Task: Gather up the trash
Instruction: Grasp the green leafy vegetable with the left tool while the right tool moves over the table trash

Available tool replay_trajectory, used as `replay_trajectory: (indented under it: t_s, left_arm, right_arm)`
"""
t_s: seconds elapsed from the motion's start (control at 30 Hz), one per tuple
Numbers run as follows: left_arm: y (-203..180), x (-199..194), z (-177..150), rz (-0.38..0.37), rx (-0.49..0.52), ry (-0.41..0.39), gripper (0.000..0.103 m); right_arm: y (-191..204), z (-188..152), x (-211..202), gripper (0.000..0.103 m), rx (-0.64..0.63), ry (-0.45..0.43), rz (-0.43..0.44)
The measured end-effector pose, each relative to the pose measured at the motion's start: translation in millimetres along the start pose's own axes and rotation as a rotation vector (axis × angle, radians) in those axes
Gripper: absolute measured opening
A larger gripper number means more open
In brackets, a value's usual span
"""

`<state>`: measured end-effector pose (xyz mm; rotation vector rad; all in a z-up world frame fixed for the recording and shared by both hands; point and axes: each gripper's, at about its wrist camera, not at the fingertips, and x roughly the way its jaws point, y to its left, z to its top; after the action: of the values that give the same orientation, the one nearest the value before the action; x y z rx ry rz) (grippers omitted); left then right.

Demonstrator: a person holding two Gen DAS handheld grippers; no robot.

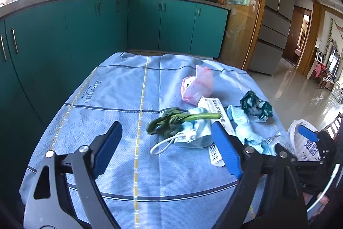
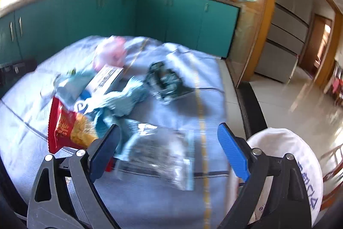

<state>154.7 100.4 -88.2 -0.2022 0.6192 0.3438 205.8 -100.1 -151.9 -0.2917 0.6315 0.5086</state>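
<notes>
Trash lies on a table under a blue checked cloth (image 1: 120, 100). In the left wrist view I see a green vegetable stalk (image 1: 182, 118), a blue face mask (image 1: 194, 134), a pink plastic bag (image 1: 197, 87), a white printed box (image 1: 216, 108) and a crumpled dark green wrapper (image 1: 256, 105). My left gripper (image 1: 167, 143) is open just short of the mask and stalk. My right gripper (image 2: 169, 149) is open above a clear plastic wrapper (image 2: 158, 156). A red snack bag (image 2: 68, 123) lies by its left finger. A white plastic bag (image 2: 295, 162) hangs at the table's right edge.
Teal kitchen cabinets (image 1: 85, 35) run behind and to the left of the table. A wood-framed glass door (image 1: 242, 3) and a grey fridge (image 1: 276, 14) stand at the right. Shiny floor tiles (image 1: 300, 89) lie beyond the table's right edge.
</notes>
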Motion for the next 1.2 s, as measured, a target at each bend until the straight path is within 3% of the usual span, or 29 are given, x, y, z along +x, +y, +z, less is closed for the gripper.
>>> replay_trajectory:
  t_s: [0.27,0.4,0.47,0.53,0.6,0.67,0.73,0.87,0.9,0.93,1.03,1.13,1.2]
  left_arm:
    - [-11.3,45.1,-1.0,-0.077,0.045,0.098,0.09]
    - [-10.8,77.9,14.1,-0.122,-0.044,0.168,0.09]
    - [-13.6,83.8,17.2,-0.122,-0.038,0.158,0.089]
    - [-17.0,85.2,16.8,-0.119,-0.004,0.155,0.068]
    - [-17.1,87.7,14.4,-0.131,0.016,0.171,0.065]
    - [-15.2,89.4,12.6,-0.131,0.03,0.17,0.067]
    - [-16.6,90.3,14.0,-0.13,0.054,0.159,0.081]
    - [-29.0,97.6,18.8,-0.095,0.15,0.133,0.083]
    - [-31.6,99.5,19.6,-0.095,0.171,0.128,0.076]
    - [-33.0,101.2,20.1,-0.103,0.184,0.13,0.059]
    - [-33.6,98.5,21.2,-0.121,0.214,0.12,0.036]
    - [-26.8,77.4,22.4,-0.112,0.213,0.046,0.021]
    - [-16.7,59.3,24.1,-0.121,0.181,0.006,0.016]
  right_arm:
    - [5.7,-3.9,15.8,0.09,0.009,0.078,0.014]
    - [1.5,-6.0,15.4,0.09,0.026,0.081,0.024]
    - [1.5,-5.9,15.3,0.09,0.023,0.081,0.032]
    - [0.7,-5.6,16.8,0.09,0.024,0.083,0.038]
    - [0.2,-5.6,16.9,0.09,0.025,0.086,0.045]
    - [0.2,-4.7,18.1,0.09,0.025,0.088,0.045]
    - [1.4,-4.4,18.7,0.09,0.021,0.089,0.043]
    - [1.7,-4.1,19.0,0.09,0.019,0.089,0.044]
    - [1.3,-4.2,19.1,0.09,0.021,0.089,0.045]
    - [1.3,-4.0,19.4,0.09,0.022,0.089,0.046]
    - [1.5,-3.7,19.9,0.09,0.021,0.087,0.047]
    - [3.3,-3.8,18.4,0.09,0.01,0.078,0.046]
    - [6.5,-4.6,17.2,0.079,-0.004,0.073,0.049]
